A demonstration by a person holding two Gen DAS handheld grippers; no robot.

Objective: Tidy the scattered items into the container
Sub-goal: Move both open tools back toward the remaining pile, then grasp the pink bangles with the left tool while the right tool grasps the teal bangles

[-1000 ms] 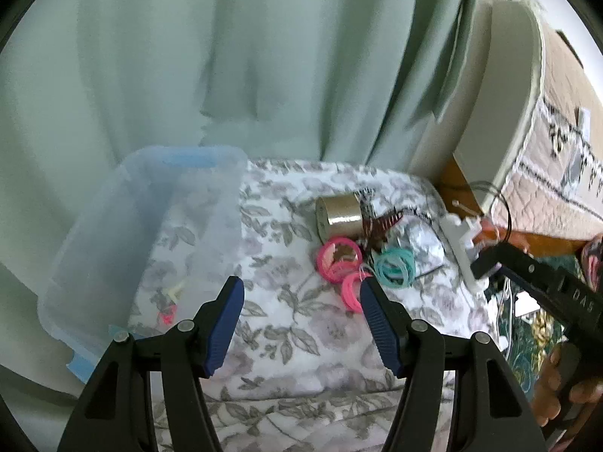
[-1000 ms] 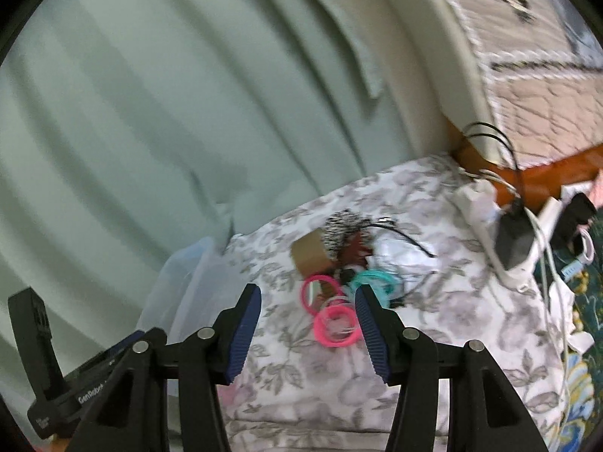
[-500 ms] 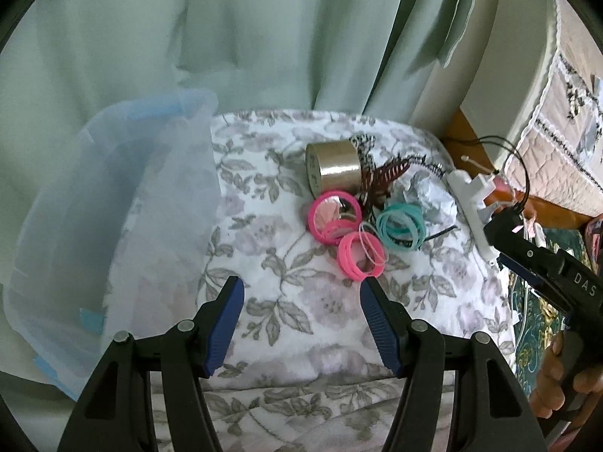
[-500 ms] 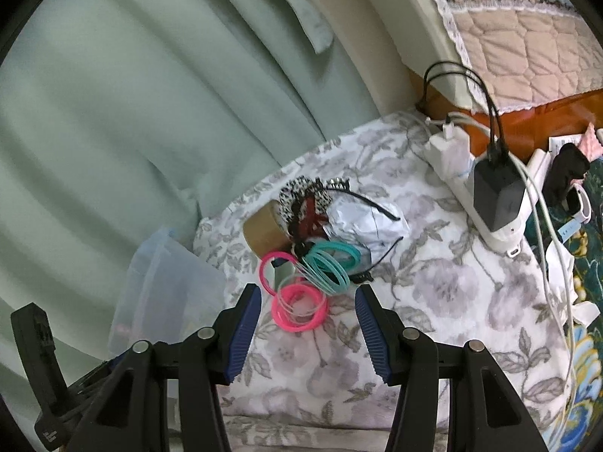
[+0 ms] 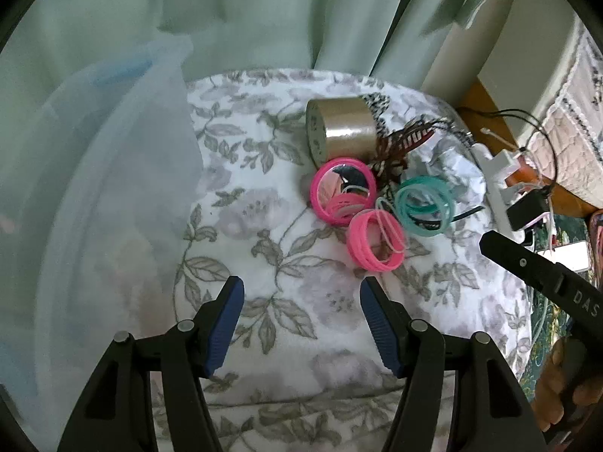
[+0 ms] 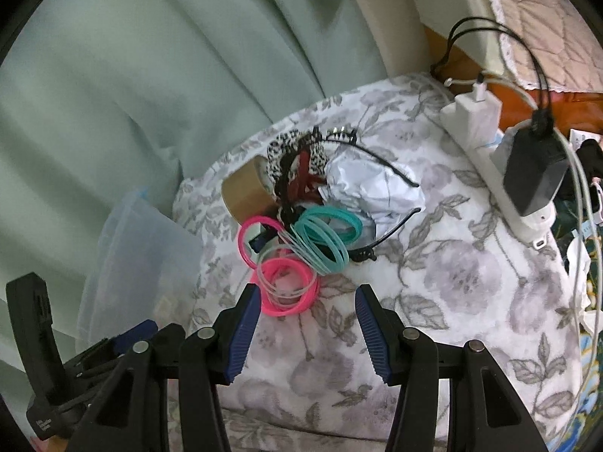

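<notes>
A pile of items lies on the floral cloth: pink bangles (image 5: 375,241) (image 6: 288,286), a second pink ring stack (image 5: 343,196), teal bangles (image 5: 424,203) (image 6: 326,237), a brown tape roll (image 5: 341,132) (image 6: 245,196), crumpled white paper (image 6: 371,192), black headbands and a leopard scrunchie (image 6: 294,150). The clear plastic container (image 5: 94,196) (image 6: 139,260) stands to the left. My left gripper (image 5: 299,324) is open and empty, short of the pile. My right gripper (image 6: 307,333) is open and empty, its tips just before the near pink bangles.
A white power strip (image 6: 501,173) with a black adapter (image 6: 535,173) and cables lies at the right edge. A green curtain (image 5: 226,19) hangs behind. A quilted bed edge (image 6: 535,19) is at far right. The right tool's body (image 5: 546,278) shows in the left view.
Both grippers have moved closer to the pile, which now looms larger. The left view has swung right, away from the container. Both stay open.
</notes>
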